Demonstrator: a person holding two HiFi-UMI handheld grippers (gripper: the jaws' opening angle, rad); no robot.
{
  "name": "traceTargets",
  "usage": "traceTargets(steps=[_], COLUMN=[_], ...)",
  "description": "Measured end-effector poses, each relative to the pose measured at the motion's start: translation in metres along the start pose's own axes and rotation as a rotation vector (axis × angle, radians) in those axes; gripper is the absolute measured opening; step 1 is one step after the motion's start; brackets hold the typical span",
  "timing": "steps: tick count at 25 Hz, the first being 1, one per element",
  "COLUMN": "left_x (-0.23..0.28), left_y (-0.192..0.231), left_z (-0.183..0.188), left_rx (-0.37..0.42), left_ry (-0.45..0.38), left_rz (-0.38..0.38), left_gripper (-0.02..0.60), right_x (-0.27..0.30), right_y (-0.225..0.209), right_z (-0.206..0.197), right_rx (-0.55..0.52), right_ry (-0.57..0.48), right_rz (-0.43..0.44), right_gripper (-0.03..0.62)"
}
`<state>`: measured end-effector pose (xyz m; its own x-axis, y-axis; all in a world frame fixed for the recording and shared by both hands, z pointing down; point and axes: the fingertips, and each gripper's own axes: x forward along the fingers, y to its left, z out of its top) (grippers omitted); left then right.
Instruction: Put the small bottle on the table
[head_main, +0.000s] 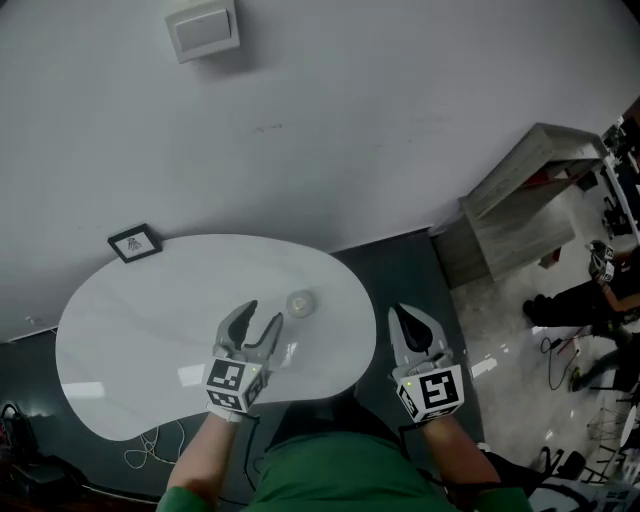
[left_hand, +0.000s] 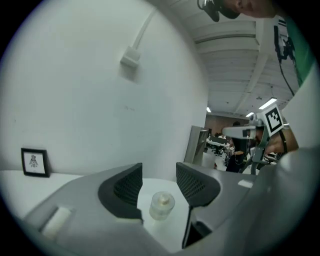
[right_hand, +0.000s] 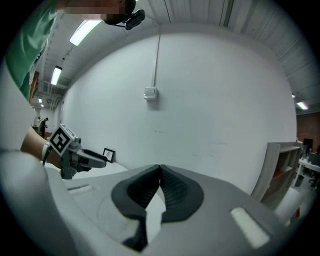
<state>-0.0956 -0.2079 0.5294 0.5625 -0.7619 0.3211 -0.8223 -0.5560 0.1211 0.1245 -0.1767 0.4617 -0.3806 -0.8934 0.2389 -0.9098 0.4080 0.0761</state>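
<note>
Finds the small bottle (head_main: 301, 303) upright on the white tabletop (head_main: 120, 340), toward its 3 o'clock side and short of the edge. Places it just beyond the tips of the left claw (head_main: 262, 315), at about 1 o'clock from them. Reads the left claw as released: jaws spread, nothing pressed between the pads. Reads the right claw (head_main: 415, 320) as clenched on nothing, held off the tabletop at 3 o'clock of the left one.

Judges the setting-down as done and the letting-go as the step in hand. Calls next for drawing the left claw straight back toward 6 o'clock, level and slow, without brushing the bottle, which looks light and easy to tip.

In the left gripper view, gets the small bottle (left_hand: 161, 205) low in the gap of the left claw (left_hand: 159, 182), with clear wall and pale cap plain and both ribbed pads apart from it, a gap the head view leaves unsure. In the right gripper view, shows the right claw (right_hand: 160, 172) with its pads meeting at the tips, and no bottle at all. In the head view alone, gives the whole curved outline of the tabletop and a white cable (head_main: 150, 445) on the floor at 7 o'clock.
</note>
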Motion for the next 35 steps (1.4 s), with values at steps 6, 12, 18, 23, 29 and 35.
traceTargets(steps=[6, 12, 18, 23, 29, 35], left_x=[-0.023, -0.046, -0.065, -0.074, -0.083, -0.082], left_y=[-0.03, -0.028, -0.018, -0.02, -0.031, -0.03], left_z=[0.071, 0.108, 0.14, 0.168, 0.173, 0.178], left_rx=[0.014, -0.028, 0.013, 0.08, 0.071, 0.078], left_ry=[-0.159, -0.192, -0.217, -0.275, -0.31, -0.315], left_rz=[-0.005, 0.056, 0.132, 0.149, 0.146, 0.155], left_gripper=[0.099, 0.023, 0.017, 0.017, 0.018, 0.018], right_x=[0.005, 0.002, 0.001, 0.008, 0.001, 0.003], right_y=[0.006, 0.014, 0.023, 0.024, 0.033, 0.032], right_z=[0.028, 0.08, 0.123, 0.152, 0.165, 0.164], right_rx=[0.003, 0.014, 0.002, -0.02, -0.043, -0.061], right_ry=[-0.072, -0.18, -0.248, -0.296, -0.329, -0.326], right_rz=[0.032, 0.06, 0.091, 0.1, 0.127, 0.133], right_gripper=[0.003, 0.003, 0.003, 0.003, 0.003, 0.003])
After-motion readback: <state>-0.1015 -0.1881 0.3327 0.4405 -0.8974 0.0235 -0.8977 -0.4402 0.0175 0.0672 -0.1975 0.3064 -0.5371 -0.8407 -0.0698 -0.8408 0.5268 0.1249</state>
